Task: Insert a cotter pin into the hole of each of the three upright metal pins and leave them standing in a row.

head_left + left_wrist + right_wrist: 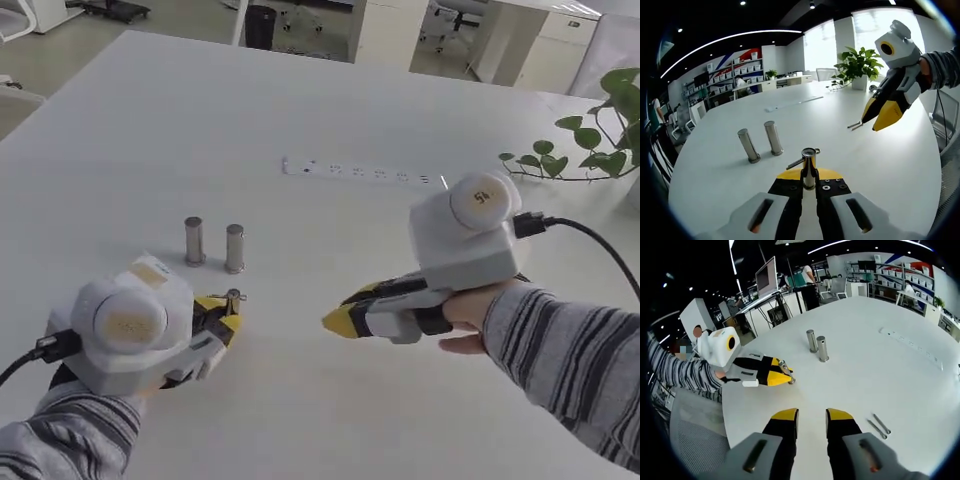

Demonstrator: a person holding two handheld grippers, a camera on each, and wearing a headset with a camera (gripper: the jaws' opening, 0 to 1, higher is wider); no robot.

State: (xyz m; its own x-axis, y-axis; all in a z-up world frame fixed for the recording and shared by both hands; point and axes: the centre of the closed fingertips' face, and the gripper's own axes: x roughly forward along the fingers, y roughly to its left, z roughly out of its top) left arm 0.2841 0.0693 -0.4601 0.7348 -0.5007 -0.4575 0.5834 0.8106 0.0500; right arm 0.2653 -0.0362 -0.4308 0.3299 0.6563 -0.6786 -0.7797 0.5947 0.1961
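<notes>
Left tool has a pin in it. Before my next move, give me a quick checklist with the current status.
1. Left tool shut on the held pin: ok.
2. Cotter pin through the held pin's hole: ok; fully seated: cannot tell.
3. Right tool open and empty: ok.
4. Loose cotter pins on the table near the right tool: ok.
5. Standing pins upright, side by side: ok; cotter pins in them: not ok.

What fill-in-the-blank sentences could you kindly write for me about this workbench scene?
The left claw is shut on a ___ carrying a cotter pin.
___ other metal pins stand free on the table.
Two loose cotter pins lie ahead of the right claw, which holds ___.
Missing words: metal pin; two; nothing.
</notes>
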